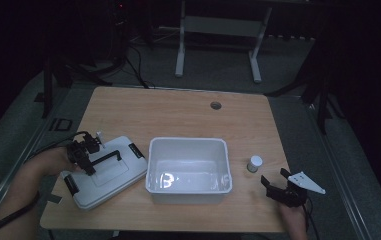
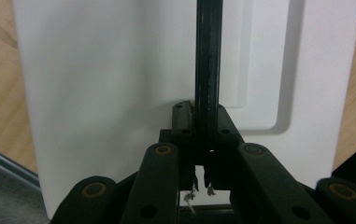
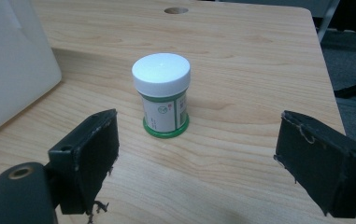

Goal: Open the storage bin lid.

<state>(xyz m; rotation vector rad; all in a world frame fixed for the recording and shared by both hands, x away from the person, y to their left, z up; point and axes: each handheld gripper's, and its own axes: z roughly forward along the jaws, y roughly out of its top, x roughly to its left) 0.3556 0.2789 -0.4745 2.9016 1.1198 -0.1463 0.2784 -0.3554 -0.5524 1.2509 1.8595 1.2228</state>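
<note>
Lid handle clamped in left claw | right claw agape before jar | room dark

Lid left of bin, jar right

The room is dim, its far side almost black, and light falls mainly on the pale wood-grain bench, which has rounded corners and a round cable hole near its far edge. Grey carpeted floor surrounds it. Beyond stands a white metal frame on two legs, with dark stand legs and black cables trailing across the floor.
</note>
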